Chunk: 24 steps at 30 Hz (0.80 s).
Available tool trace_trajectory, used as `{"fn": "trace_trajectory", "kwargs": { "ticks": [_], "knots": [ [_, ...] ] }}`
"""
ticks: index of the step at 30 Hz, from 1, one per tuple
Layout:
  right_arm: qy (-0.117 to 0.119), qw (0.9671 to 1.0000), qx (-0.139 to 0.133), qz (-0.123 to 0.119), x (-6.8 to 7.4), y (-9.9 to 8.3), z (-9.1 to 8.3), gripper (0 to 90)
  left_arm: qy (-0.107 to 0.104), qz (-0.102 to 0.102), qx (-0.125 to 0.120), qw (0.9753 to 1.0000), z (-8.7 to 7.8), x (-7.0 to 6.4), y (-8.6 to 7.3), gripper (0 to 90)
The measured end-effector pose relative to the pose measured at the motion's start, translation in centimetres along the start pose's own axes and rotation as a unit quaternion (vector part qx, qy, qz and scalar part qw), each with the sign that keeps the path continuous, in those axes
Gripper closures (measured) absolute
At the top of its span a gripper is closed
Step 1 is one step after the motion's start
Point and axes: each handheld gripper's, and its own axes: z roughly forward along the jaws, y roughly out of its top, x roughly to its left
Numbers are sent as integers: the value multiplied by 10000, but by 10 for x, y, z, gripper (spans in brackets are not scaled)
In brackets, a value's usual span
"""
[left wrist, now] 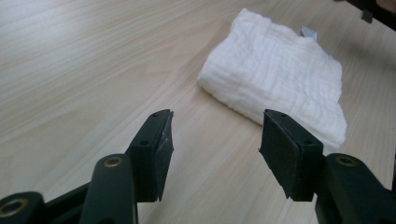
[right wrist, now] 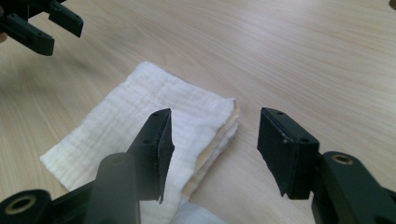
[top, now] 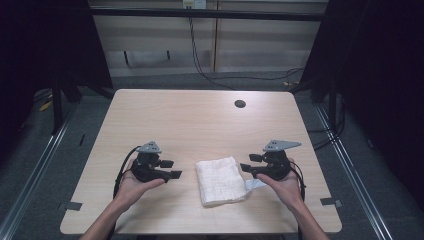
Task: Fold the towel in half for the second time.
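On the near half of the pale wooden table [top: 200, 120], in the high view: a folded white cloth [top: 220, 181], lying flat between two hand-held grippers. Left gripper [top: 172, 169] cradled in the left hand [top: 131, 186], jaws spread apart and pointing toward the cloth, a short way off it. Right gripper [top: 248, 163] cradled in the right hand [top: 286, 186], jaws likewise spread, tips just at the cloth's right edge near its far corner. A small white tag [top: 255, 184] sticking out from the cloth's right side, under the right gripper. Farther back on the table, a dark round hole [top: 240, 104]. Beyond the far edge, black cables [top: 220, 77] trailing over the floor.

In the left gripper view: left gripper [left wrist: 215, 135] with jaws wide open, nothing between the pads but bare table [left wrist: 93, 70]. Cloth [left wrist: 280, 79] ahead and a little to the right, near but not touched, its layered fold edge facing the jaws. Tag [left wrist: 308, 32] peeking out at the cloth's far side. At the top right corner, part of the right gripper [left wrist: 373, 9].

In the right gripper view: right gripper [right wrist: 214, 135] wide open as well, holding nothing. Cloth [right wrist: 140, 112] lying behind the left-hand jaw, its stacked edge ending in the gap between the jaws; the other jaw over bare table [right wrist: 303, 56]. Whether that jaw touches the fabric: cannot tell. Left gripper [right wrist: 42, 23] at the top left, beyond the cloth.
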Motion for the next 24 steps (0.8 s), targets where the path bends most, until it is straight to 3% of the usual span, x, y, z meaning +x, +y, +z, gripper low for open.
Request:
{"fn": "trace_trajectory", "kwargs": {
  "ticks": [11,16,22,24],
  "knots": [
    [-195,9993,-286,117,-10,-6,-31,439,216,-79,-315,9992,-34,6,-20,382],
    [-334,9980,-496,189,-16,-16,-48,417,474,-284,-407,9976,-49,12,-32,347],
    [-534,9968,-551,232,-11,-29,-66,384,668,-303,-463,9962,-66,7,-46,297],
    [-639,9958,-608,237,-7,-34,-76,376,816,-332,-561,9945,-73,4,-52,293]
  ]
}}
